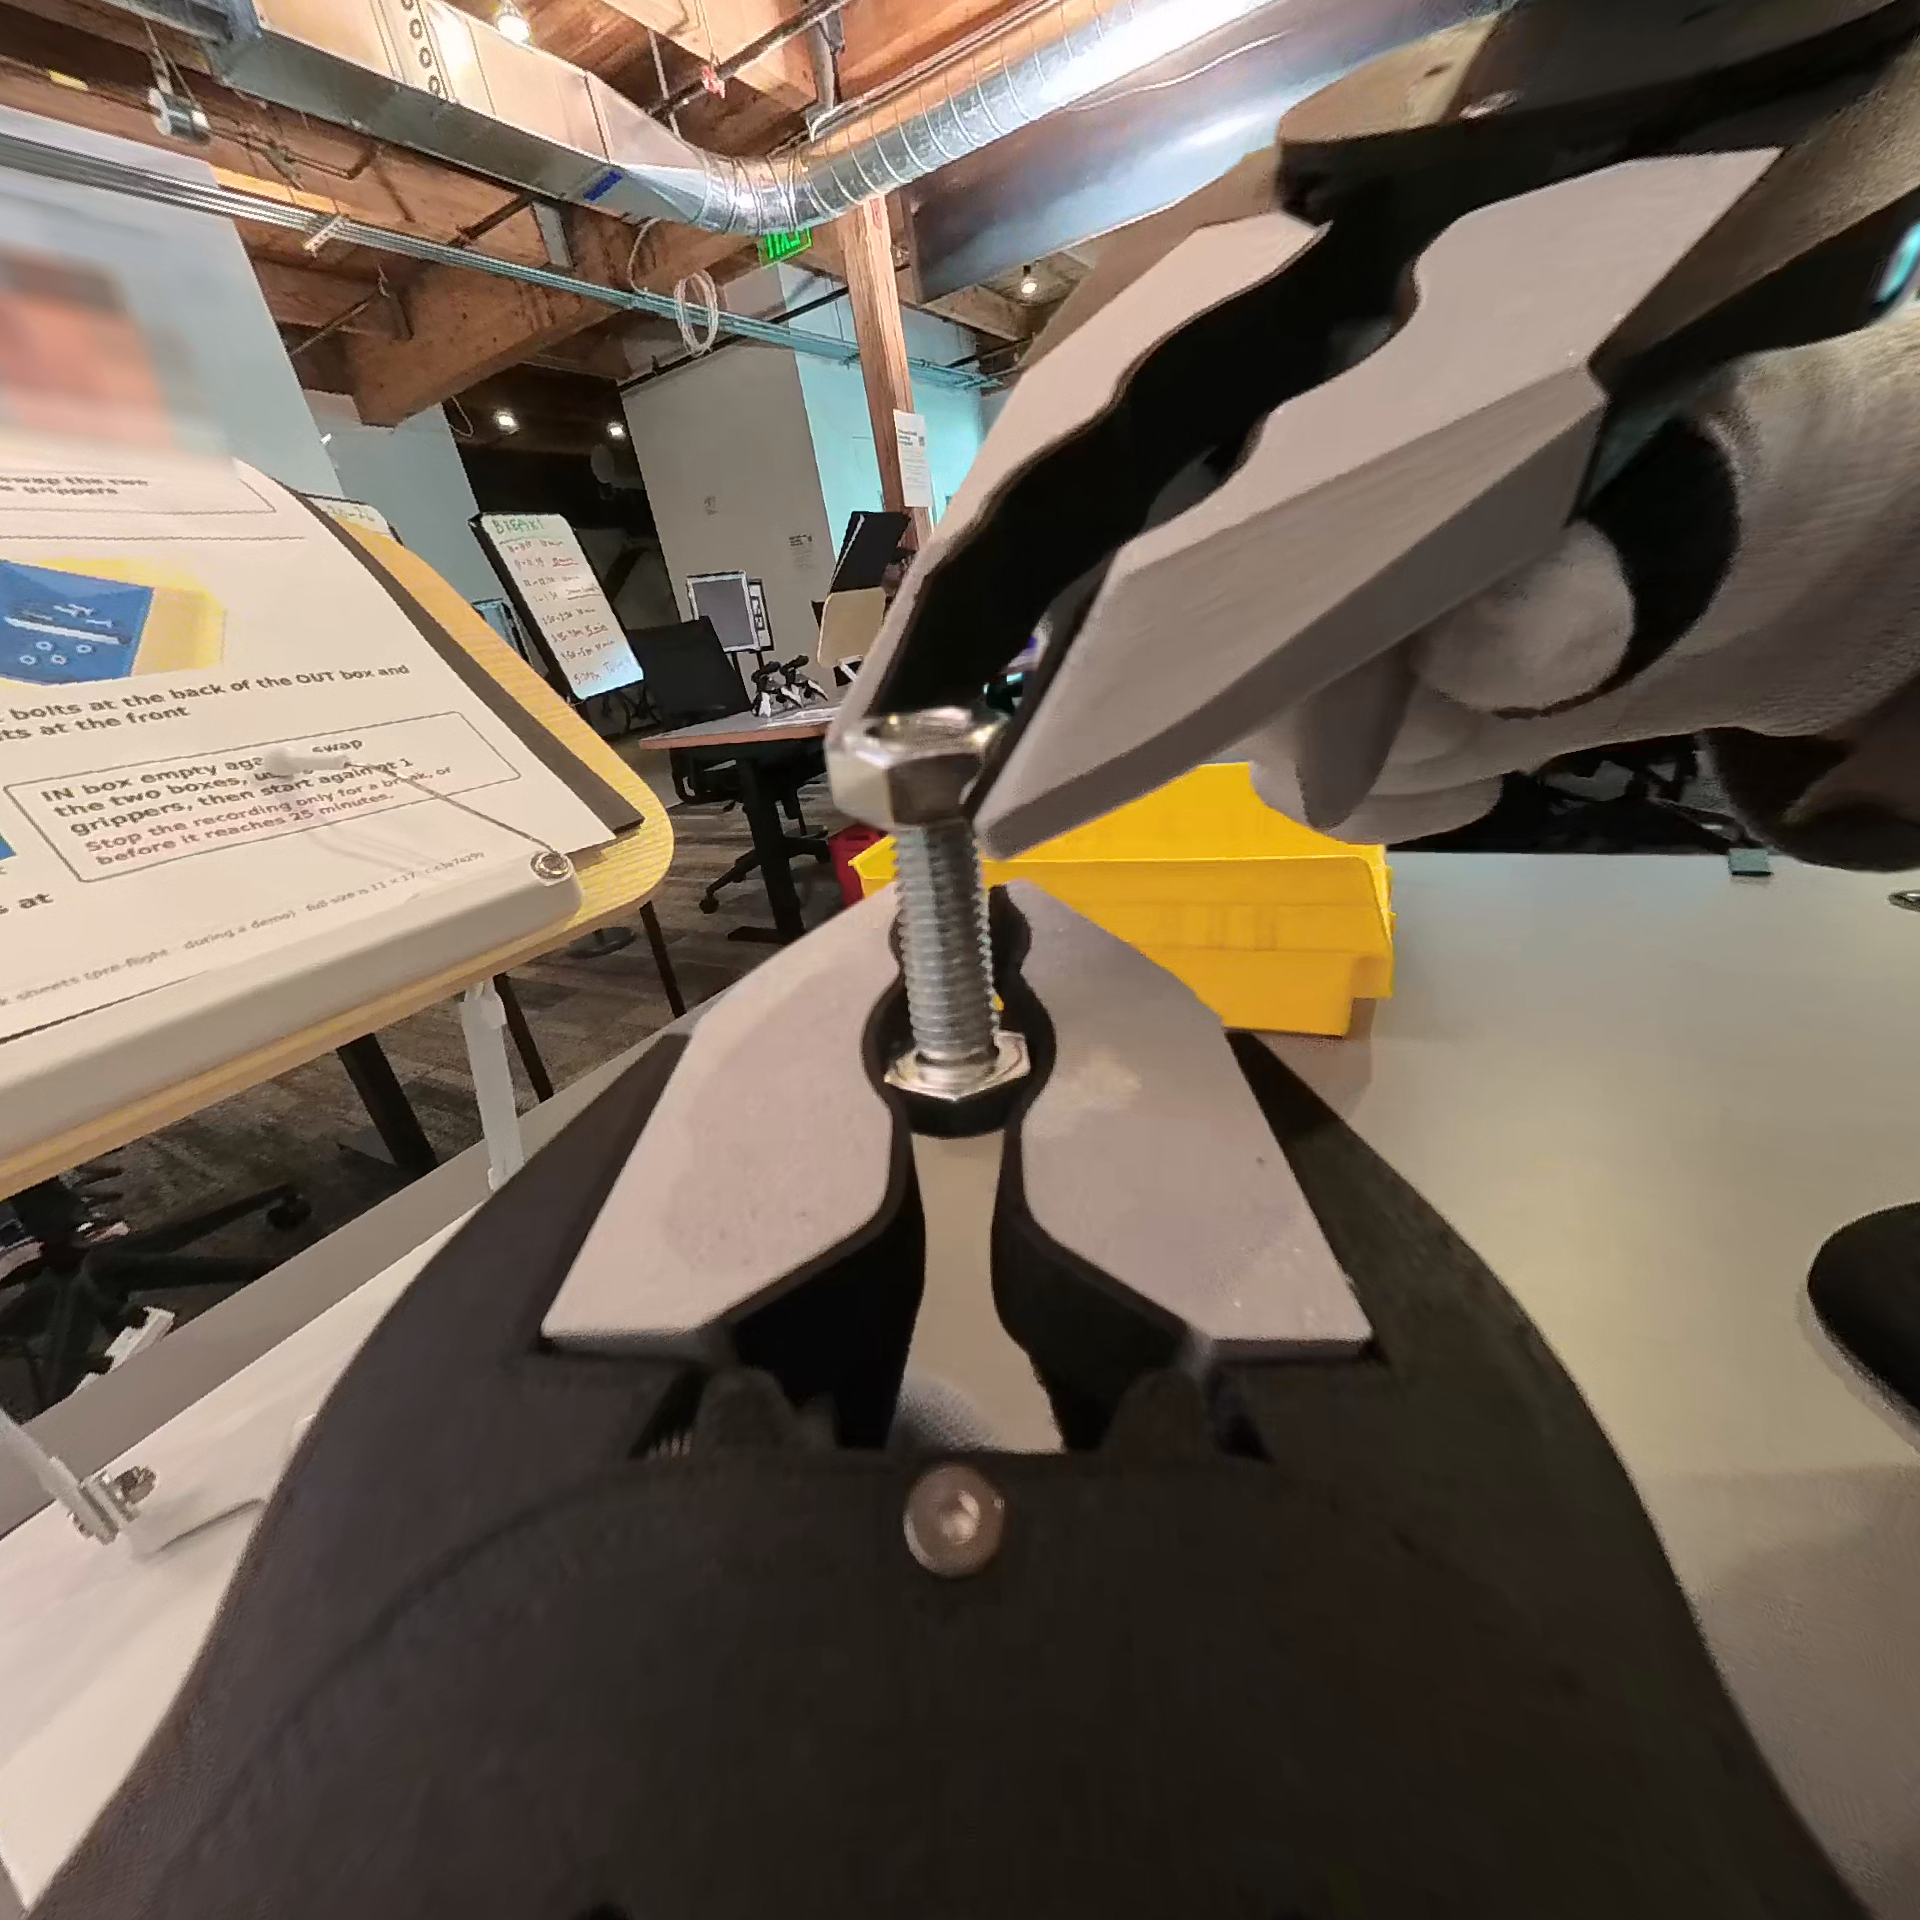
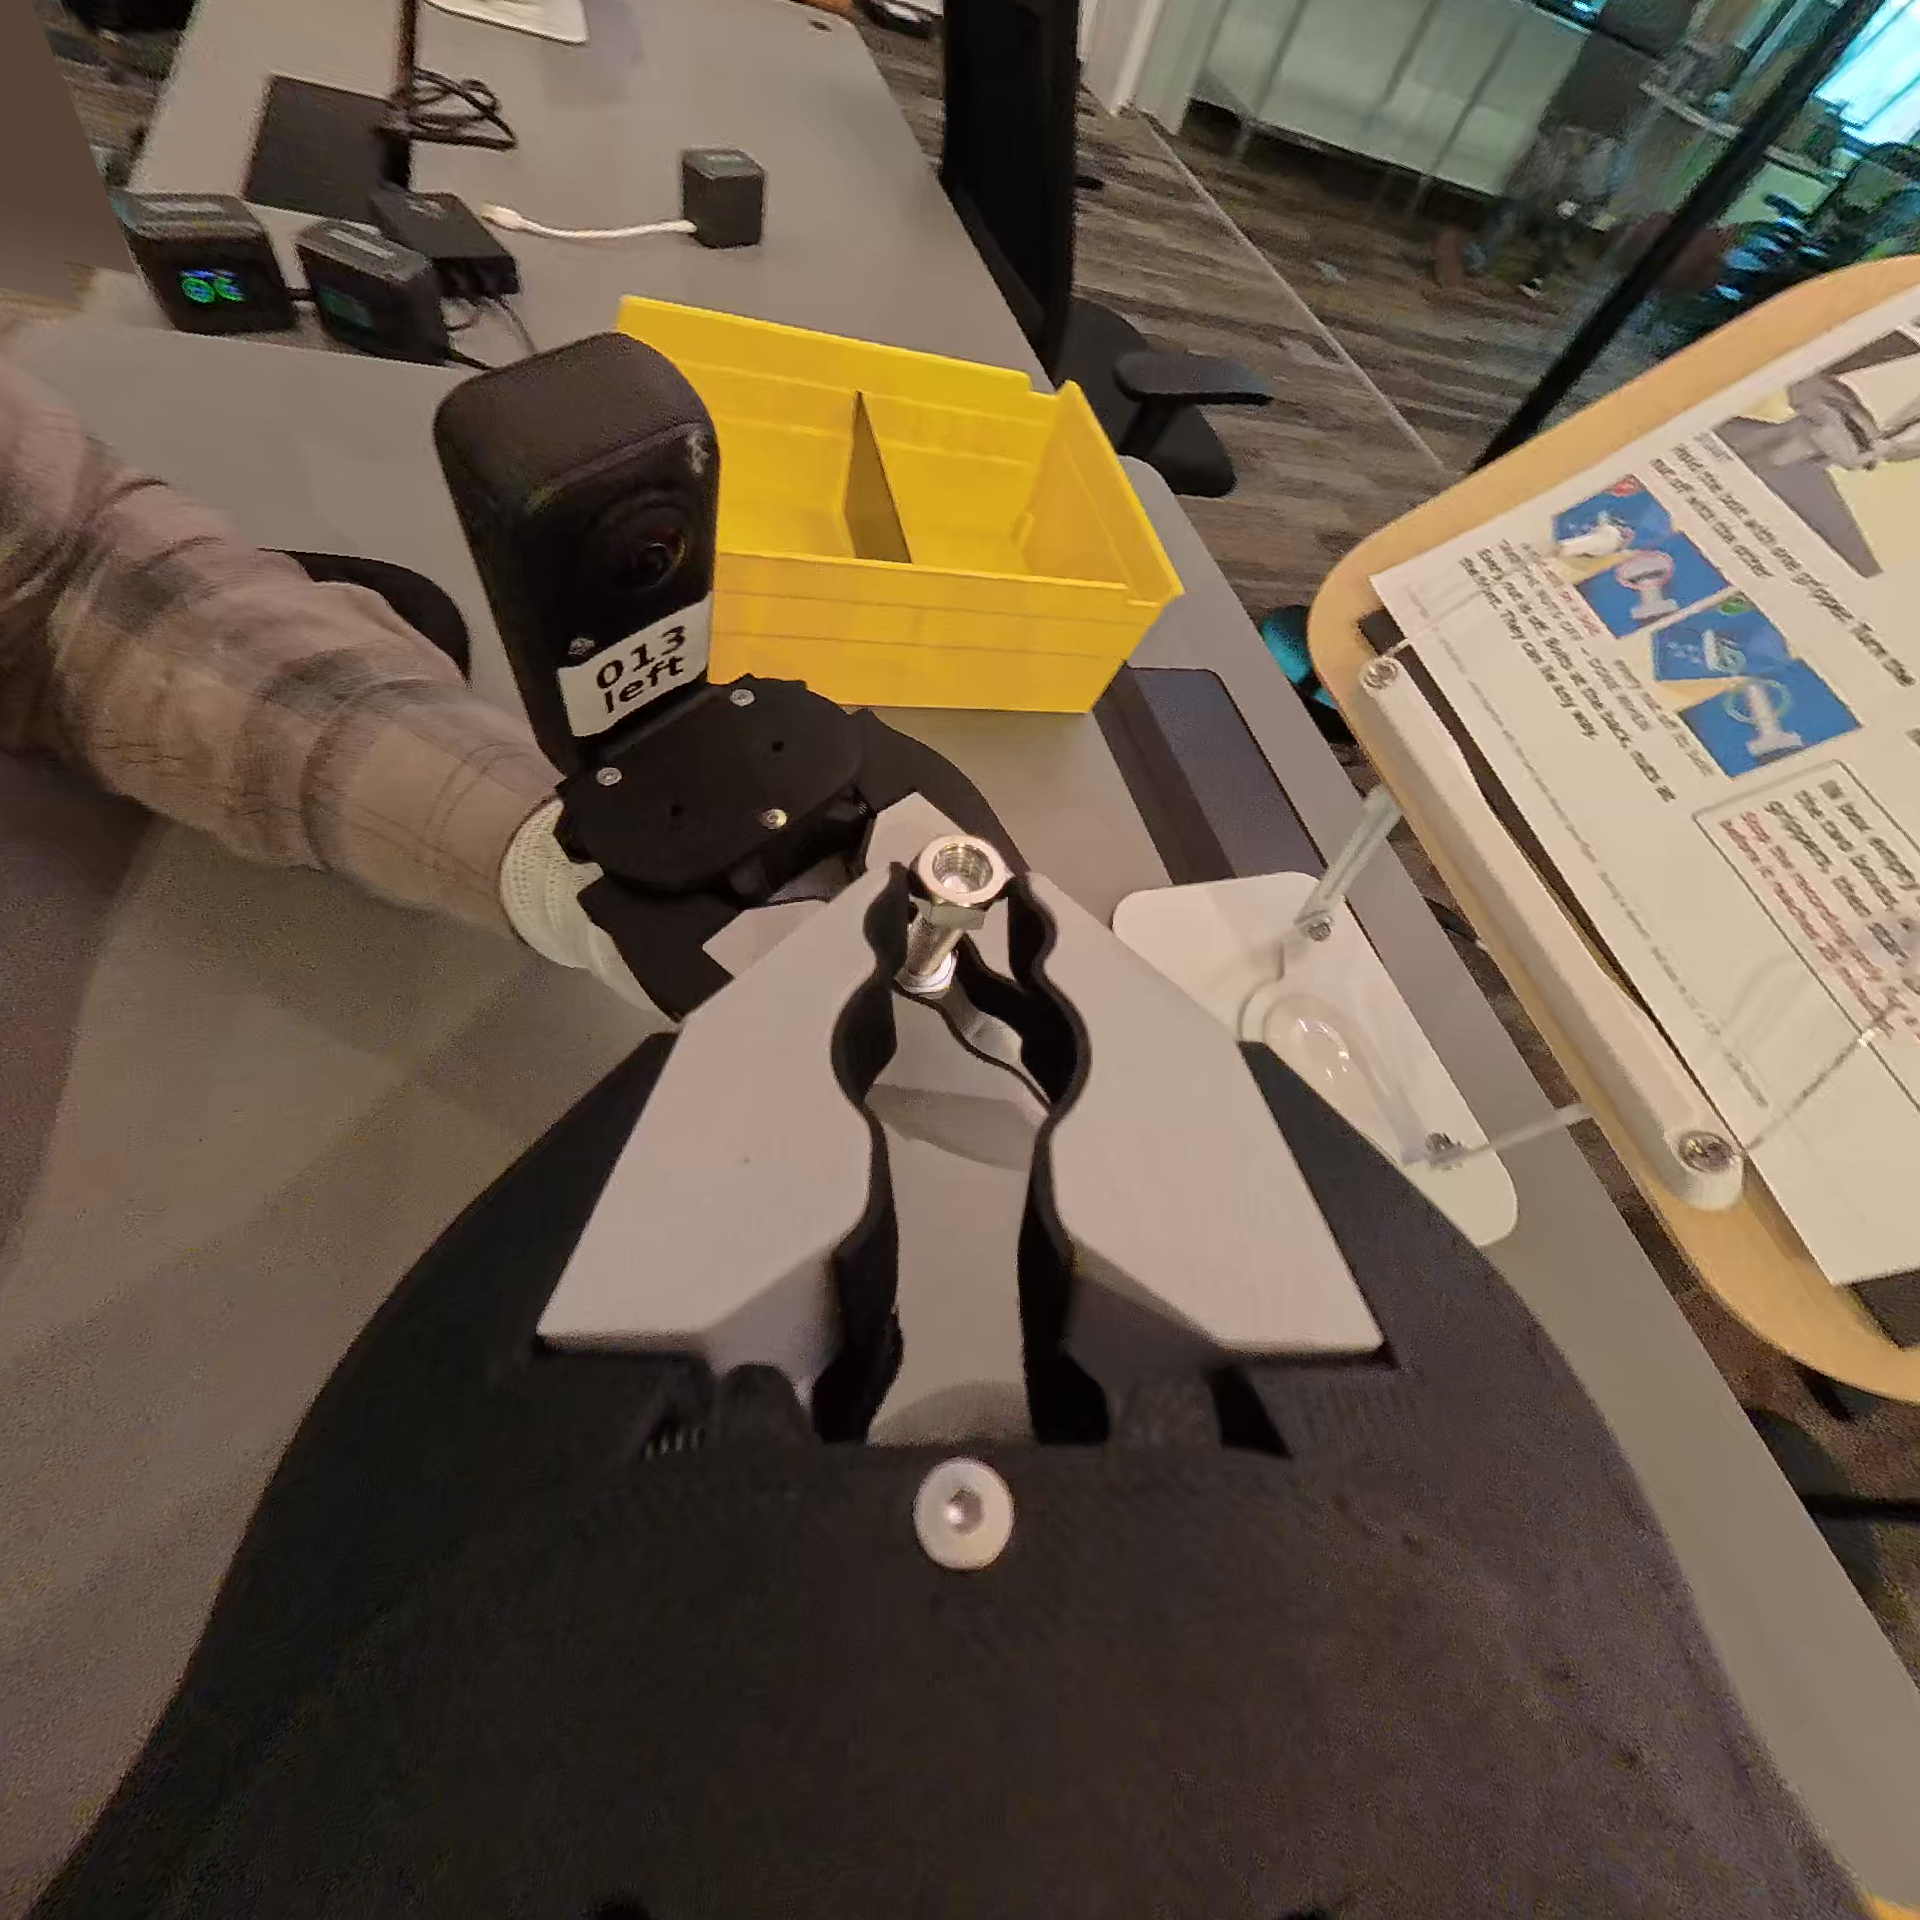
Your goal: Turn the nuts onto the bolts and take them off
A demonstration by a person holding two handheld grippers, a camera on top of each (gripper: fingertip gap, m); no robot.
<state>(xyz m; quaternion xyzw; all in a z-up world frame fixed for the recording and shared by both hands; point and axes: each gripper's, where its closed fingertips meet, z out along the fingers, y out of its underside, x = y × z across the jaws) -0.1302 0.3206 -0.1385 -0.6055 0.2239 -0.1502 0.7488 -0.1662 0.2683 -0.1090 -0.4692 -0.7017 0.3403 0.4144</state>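
Observation:
A zinc bolt (image 1: 940, 935) stands upright with its hex head (image 1: 956, 1075) seated in the notch between my left gripper's (image 1: 961, 935) grey fingers, which are shut on it. My right gripper (image 1: 920, 774) comes down from the upper right and is shut on a hex nut (image 1: 909, 774) at the bolt's top end. In the right wrist view the nut (image 2: 961, 873) sits between the right gripper's (image 2: 961, 894) fingertips, its threaded hole facing the camera, with the bolt shank (image 2: 925, 951) below it. The left gripper's fingers are mostly hidden there.
A yellow divided bin (image 2: 935, 634) stands just behind the grippers on the grey table (image 2: 260, 1039); it also shows in the left wrist view (image 1: 1247, 935). An instruction sheet on a stand (image 2: 1714, 831) is to the right, its white base (image 2: 1351, 997) close by. Black devices (image 2: 208, 260) sit far back. The grippers' ends are close to 6 cm from one another.

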